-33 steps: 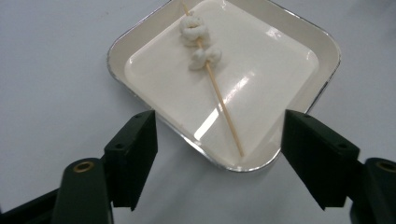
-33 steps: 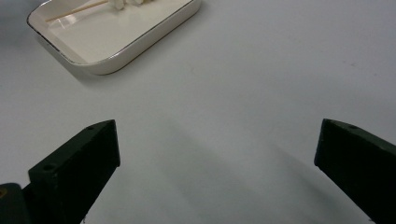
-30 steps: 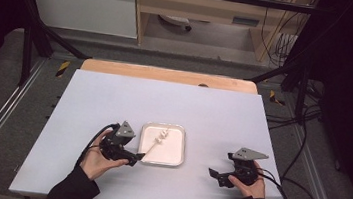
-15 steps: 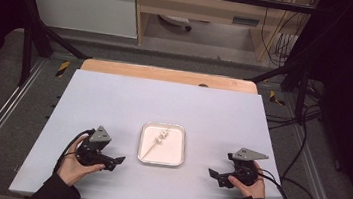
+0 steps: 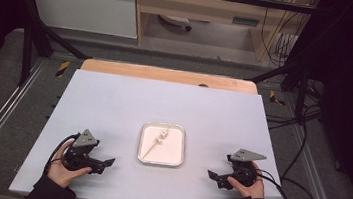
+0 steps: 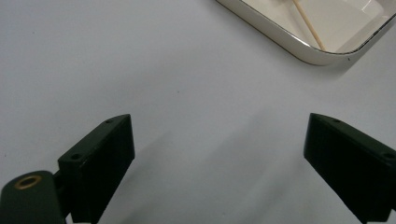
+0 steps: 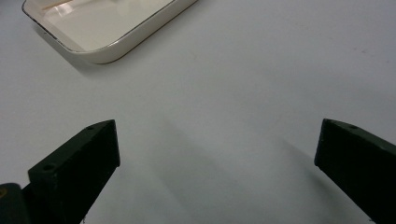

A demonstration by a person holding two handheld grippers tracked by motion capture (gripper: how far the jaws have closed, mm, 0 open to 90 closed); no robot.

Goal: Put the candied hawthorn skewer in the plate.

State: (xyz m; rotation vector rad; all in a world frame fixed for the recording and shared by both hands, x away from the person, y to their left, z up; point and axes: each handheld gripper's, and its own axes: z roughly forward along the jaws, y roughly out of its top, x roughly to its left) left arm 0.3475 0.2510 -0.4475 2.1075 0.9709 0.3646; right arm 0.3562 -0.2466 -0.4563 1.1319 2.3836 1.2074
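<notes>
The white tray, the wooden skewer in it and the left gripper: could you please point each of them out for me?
white tray [image 5: 175, 159]: high view, bare floor near its right rim.
wooden skewer [image 5: 150, 149]: high view, middle of the stick.
left gripper [image 5: 106, 164]: high view, midway between its fingertips.

A tray [image 5: 160, 160] lies on the worktop [image 5: 164, 103] near its middle, toward the person's edge, and in it a skewer [image 5: 155, 145] lies slantwise from the near left to the far right, with small pieces threaded at its far end. The left hand-held gripper [image 5: 107, 162] rests on the worktop well to the left of the tray, and the right hand-held gripper [image 5: 212, 176] rests to the tray's right, each pointing inward at it. Behind the worktop's far edge stands a shelf unit [image 5: 200, 6] on the floor.
</notes>
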